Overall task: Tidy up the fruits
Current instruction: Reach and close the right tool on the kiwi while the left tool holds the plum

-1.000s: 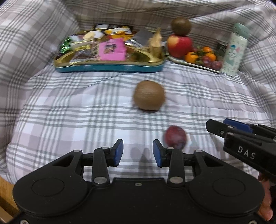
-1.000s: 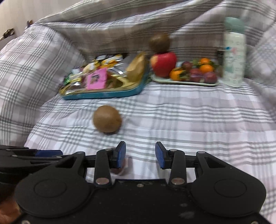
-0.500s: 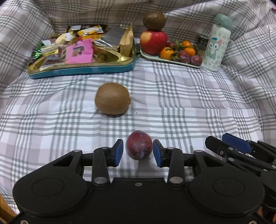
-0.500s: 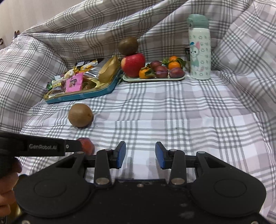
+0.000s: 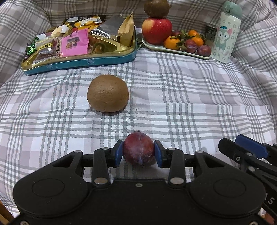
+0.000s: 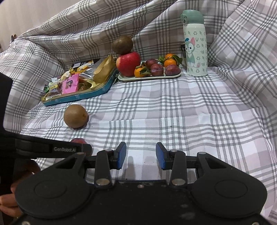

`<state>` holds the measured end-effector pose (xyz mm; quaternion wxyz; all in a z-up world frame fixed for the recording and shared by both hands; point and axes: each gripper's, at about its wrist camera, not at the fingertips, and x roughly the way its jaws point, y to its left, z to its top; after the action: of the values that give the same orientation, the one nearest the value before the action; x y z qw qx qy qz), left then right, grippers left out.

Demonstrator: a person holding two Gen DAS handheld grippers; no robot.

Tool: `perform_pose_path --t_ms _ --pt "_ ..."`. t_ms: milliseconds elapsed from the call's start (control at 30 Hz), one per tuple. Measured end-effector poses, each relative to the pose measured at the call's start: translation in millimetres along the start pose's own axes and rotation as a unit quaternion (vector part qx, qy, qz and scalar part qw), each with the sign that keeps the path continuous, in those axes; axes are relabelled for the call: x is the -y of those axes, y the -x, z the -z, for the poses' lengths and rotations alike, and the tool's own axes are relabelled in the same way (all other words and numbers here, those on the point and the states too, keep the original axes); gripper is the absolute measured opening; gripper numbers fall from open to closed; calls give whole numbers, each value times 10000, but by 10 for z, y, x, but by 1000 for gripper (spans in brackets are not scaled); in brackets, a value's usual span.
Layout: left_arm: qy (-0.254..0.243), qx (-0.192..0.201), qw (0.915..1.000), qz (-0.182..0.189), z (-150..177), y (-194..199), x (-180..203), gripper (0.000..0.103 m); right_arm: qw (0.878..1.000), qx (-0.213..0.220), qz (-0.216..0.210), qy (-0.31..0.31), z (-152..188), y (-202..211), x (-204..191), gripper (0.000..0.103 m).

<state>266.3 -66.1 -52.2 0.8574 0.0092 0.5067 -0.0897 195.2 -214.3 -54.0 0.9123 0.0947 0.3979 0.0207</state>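
Observation:
A dark red plum [image 5: 138, 150] lies on the checked cloth between the blue pads of my left gripper [image 5: 138, 153]. The pads sit close against its two sides and it still rests on the cloth. The jaws stand as wide as before, so I read them as open. A brown kiwi [image 5: 108, 93] lies further ahead, to the left. My right gripper [image 6: 141, 155] is open over bare cloth with nothing between its pads. It is to the right of the left one. The fruit plate [image 5: 173, 50] at the back holds an apple [image 5: 156, 29] with a second kiwi [image 5: 156, 7] on top, plus oranges and plums.
A teal and gold tin [image 5: 86, 63] full of snack packets stands at the back left. A cartoon-printed bottle [image 5: 225, 34] stands right of the plate, with a small dark can behind it. The checked cloth rises in folds at the back and on both sides.
My left gripper moved right and forward, and the plum, once off to its right, now sits between its pads. The right gripper swung right, then held still. Both jaw widths are unchanged.

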Motion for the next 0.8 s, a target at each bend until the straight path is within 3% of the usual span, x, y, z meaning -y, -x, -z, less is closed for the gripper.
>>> perform_pose_path --t_ms 267,600,800 --pt "100 136 9998 -103 36 39 -133 46 9999 -24 -8 119 -14 -28 -74 41" --pt "521 324 9964 -592 19 155 -677 47 9993 17 -187 328 -150 -120 -374 45" --pt "759 322 9943 -672 19 136 -949 46 9980 105 -328 532 -290 -268 -666 52"
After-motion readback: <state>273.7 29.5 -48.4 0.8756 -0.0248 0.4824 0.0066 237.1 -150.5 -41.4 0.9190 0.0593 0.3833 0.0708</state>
